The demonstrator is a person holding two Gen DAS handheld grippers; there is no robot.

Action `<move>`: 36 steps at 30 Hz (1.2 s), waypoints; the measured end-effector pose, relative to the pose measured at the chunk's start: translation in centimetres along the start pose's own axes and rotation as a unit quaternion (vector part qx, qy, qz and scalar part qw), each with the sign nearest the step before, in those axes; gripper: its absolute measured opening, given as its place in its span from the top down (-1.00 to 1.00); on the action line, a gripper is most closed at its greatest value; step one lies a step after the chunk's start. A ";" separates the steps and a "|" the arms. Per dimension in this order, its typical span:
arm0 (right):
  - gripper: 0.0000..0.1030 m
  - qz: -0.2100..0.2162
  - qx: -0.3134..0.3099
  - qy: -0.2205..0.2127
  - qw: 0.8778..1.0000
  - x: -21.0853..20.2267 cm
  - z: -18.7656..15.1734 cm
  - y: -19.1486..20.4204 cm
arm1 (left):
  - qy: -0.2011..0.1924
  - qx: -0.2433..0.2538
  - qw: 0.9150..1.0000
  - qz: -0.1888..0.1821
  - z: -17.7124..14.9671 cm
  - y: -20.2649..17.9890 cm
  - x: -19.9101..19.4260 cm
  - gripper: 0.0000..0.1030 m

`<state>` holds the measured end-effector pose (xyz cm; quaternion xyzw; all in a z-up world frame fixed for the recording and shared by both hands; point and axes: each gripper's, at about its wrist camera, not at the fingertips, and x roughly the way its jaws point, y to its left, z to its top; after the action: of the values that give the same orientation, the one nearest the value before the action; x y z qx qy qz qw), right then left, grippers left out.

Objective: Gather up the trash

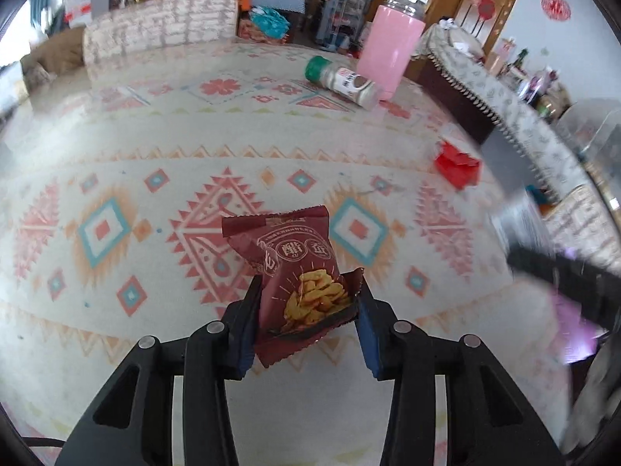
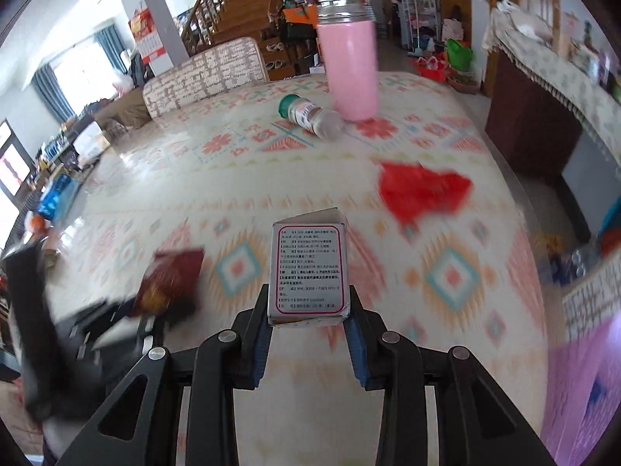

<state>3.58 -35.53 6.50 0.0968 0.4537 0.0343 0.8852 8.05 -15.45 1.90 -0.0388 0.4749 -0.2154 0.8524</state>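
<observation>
So both grippers have their hands full over the table (image 1: 271, 124), which has that pastel diamond-pattern cloth on it. The left gripper (image 1: 306, 303) is pinching a dark red snack bag (image 1: 299, 272) between its blue pads (image 1: 248, 334); the bag stands up and leans a bit to the left, lifted off the cloth as far as I can tell, with the chips picture facing the camera. The right gripper (image 2: 308, 310) is clamped on a small box (image 2: 308, 268), silver with a pink border and rows of tiny print, held upright with its printed face toward the lens. In the right view you can also see the left gripper off at the lower left, blurry, with the snack bag (image 2: 170, 283) in it, so the two are near each other, side by side above the near part of the table. A red wrapper (image 2: 419, 190) lies loose on the cloth near the right edge of the table, well apart from both grippers and pretty smeared in both views. At the far end there's a tall pink bottle (image 1: 390, 42) with a metal lid standing upright, and a spice jar (image 1: 343, 81) with a green cap lying on its side just beside it, maybe touching, can't really tell. Behind the table there's a sofa (image 2: 205, 73) with a patterned cover, a wooden staircase further back, and a cabinet (image 2: 535, 124) with a fringed cloth over to the right.
</observation>
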 end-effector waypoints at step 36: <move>0.28 -0.036 0.070 -0.118 0.990 -13.7 -18.4 -0.4 | -0.122 0.072 0.990 0.006 -1.5 -5.6 -7.0 0.19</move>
<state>-19.32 -35.38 6.85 0.1456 0.3507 -0.0408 0.9242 1.79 -17.47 8.13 -0.0002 0.3512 -0.2372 0.9058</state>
